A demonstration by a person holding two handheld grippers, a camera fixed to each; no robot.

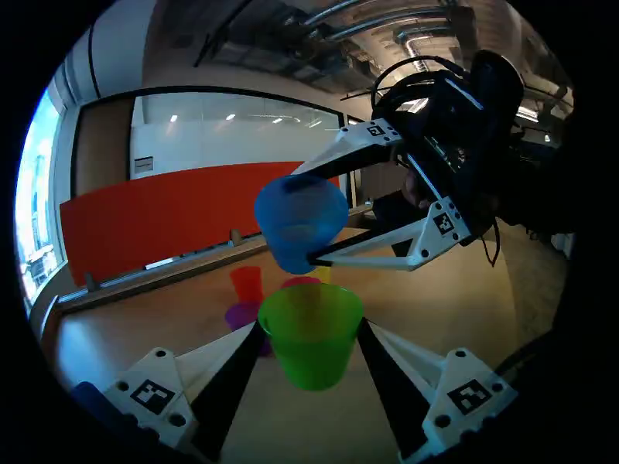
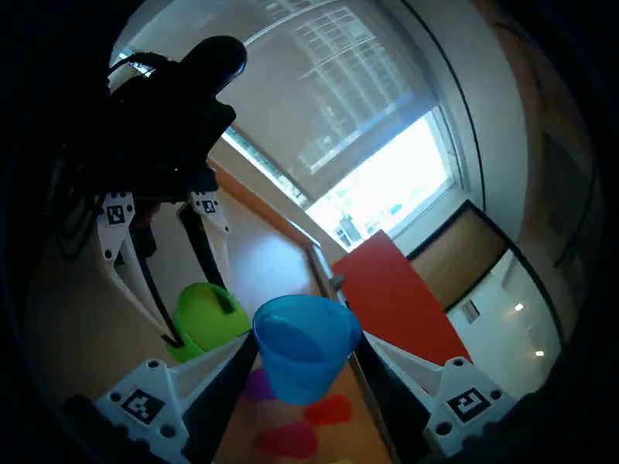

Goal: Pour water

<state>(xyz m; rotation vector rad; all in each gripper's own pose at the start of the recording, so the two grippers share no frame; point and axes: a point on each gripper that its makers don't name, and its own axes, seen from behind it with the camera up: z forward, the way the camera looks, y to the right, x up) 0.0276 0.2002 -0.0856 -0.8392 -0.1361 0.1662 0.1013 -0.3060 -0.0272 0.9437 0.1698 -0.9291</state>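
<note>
My left gripper (image 1: 311, 340) is shut on a green cup (image 1: 311, 340), held upright above the wooden table (image 1: 456, 309). Just above and behind it hangs a blue cup (image 1: 300, 220), tilted toward the green one, with the right gripper (image 1: 302, 220) shut on it. In the right gripper view the blue cup (image 2: 304, 356) sits between my right gripper's (image 2: 304, 363) fingers with water inside. The green cup (image 2: 205, 317) is below and to its left, held by the left gripper (image 2: 203, 321).
On the table behind the held cups stand an orange cup (image 1: 247, 283), a purple cup (image 1: 243, 315), a magenta cup (image 1: 300, 282) and a yellow one (image 1: 323, 273). A red panel (image 1: 162, 213) runs along the table's far edge. A bright window (image 2: 387, 189) is beyond.
</note>
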